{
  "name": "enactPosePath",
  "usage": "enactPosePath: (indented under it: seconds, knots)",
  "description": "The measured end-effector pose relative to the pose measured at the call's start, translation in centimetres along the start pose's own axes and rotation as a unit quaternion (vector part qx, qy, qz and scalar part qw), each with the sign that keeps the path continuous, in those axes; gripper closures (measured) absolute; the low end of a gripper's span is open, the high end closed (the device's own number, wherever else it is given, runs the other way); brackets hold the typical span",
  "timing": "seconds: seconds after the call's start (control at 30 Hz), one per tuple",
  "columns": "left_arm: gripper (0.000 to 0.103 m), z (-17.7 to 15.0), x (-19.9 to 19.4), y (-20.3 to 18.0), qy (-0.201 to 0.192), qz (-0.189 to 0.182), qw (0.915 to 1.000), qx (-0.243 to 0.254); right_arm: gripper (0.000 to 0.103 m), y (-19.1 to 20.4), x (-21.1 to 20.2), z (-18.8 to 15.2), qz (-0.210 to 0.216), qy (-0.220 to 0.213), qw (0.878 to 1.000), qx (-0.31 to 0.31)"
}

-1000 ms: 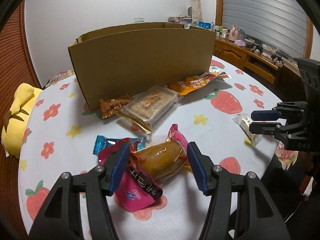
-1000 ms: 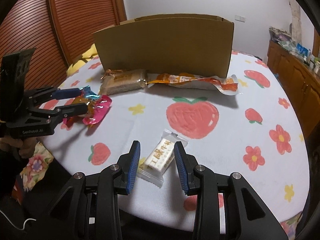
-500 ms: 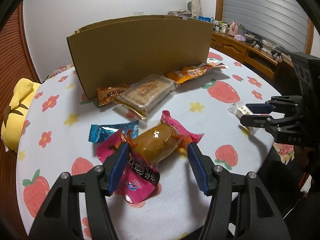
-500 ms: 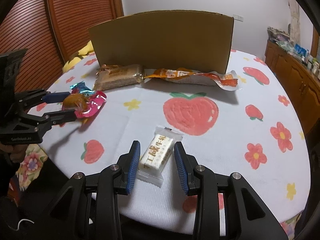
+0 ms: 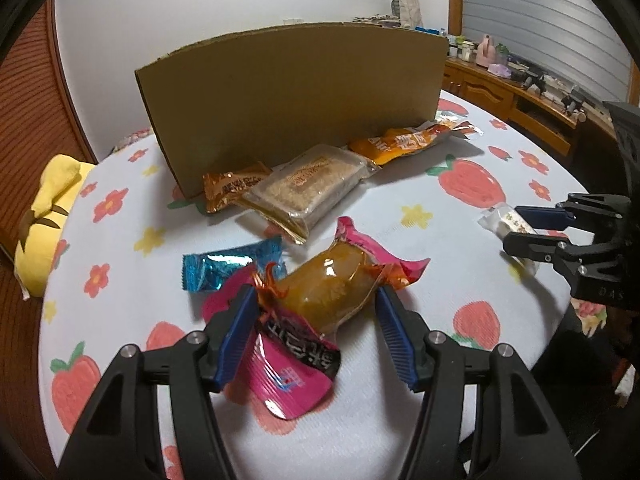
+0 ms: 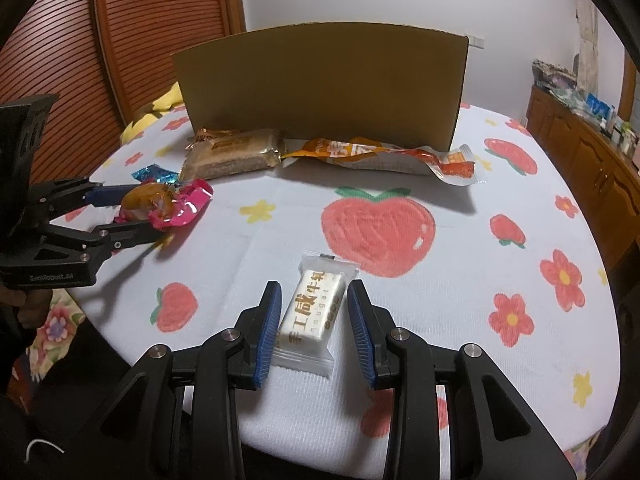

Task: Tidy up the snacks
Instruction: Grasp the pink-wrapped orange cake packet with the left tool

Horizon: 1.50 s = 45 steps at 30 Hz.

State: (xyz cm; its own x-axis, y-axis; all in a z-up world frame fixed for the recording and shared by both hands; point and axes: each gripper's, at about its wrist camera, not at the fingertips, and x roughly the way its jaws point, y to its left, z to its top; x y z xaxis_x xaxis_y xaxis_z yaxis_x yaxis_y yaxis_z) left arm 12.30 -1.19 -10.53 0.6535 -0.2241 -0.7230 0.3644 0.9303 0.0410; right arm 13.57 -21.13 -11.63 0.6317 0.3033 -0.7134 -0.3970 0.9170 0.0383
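A pink and orange snack packet [image 5: 320, 292] sits between my left gripper's [image 5: 316, 296] blue pads, which are shut on it. In the right wrist view that packet [image 6: 160, 200] hangs in the left gripper [image 6: 144, 216] just above the cloth, with a shadow under it. A white nougat bar [image 6: 316, 308] lies lengthwise in my right gripper [image 6: 314, 288], its wrapper edges against both pads. The left wrist view shows the same right gripper [image 5: 514, 228] shut on the nougat [image 5: 500, 220]. A cardboard box [image 5: 292, 100] stands at the back of the table; its inside is hidden.
Against the box front lie a small orange packet [image 5: 228, 188], a clear-wrapped crumb bar [image 5: 308, 184] and a long orange packet [image 5: 404, 142]. A blue candy [image 5: 224, 266] lies left of the pink packet. A yellow plush [image 5: 44, 208] sits at the left edge, a wooden sideboard [image 6: 580, 128] at the right.
The left view has tipped, so the box's open top has gone out of sight. Both packets stay between the same jaws and neither gripper's gap has changed.
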Motion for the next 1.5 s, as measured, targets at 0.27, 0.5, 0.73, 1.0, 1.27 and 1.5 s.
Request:
enactPosePath:
  seconds: [0.27, 0.5, 0.73, 1.0, 1.27, 1.5]
  knots:
    - [0.042, 1.6, -0.2, -0.6, -0.011, 0.019, 0.999, 0.039, 0.069, 0.1, 0.1, 0.0, -0.001, -0.001, 1.0, -0.001]
    - [0.034, 2.5, 1.8, 0.1, 0.018, 0.006, 0.9983, 0.055, 0.069, 0.0, 0.1, -0.1, 0.0, -0.003, 1.0, -0.002]
    - [0.033, 2.3, 2.1, 0.3, 0.023, -0.005, 0.9988, 0.043, 0.069, 0.1, 0.0, -0.1, -0.002, -0.006, 1.0, -0.004]
    - [0.05, 2.1, 1.6, 0.2, 0.013, -0.017, 0.999, 0.04, 0.068, 0.1, -0.1, -0.2, -0.004, -0.008, 1.0, -0.002]
    - [0.059, 1.9, 1.2, 0.2, 0.005, -0.03, 0.9992, 0.026, 0.067, -0.1, -0.4, -0.2, -0.008, -0.011, 1.0, 0.002]
    - [0.062, 1.6, 0.7, 0.0, -0.005, -0.032, 0.9994, 0.009, 0.067, -0.3, -0.5, -0.2, 0.002, -0.013, 1.0, 0.005]
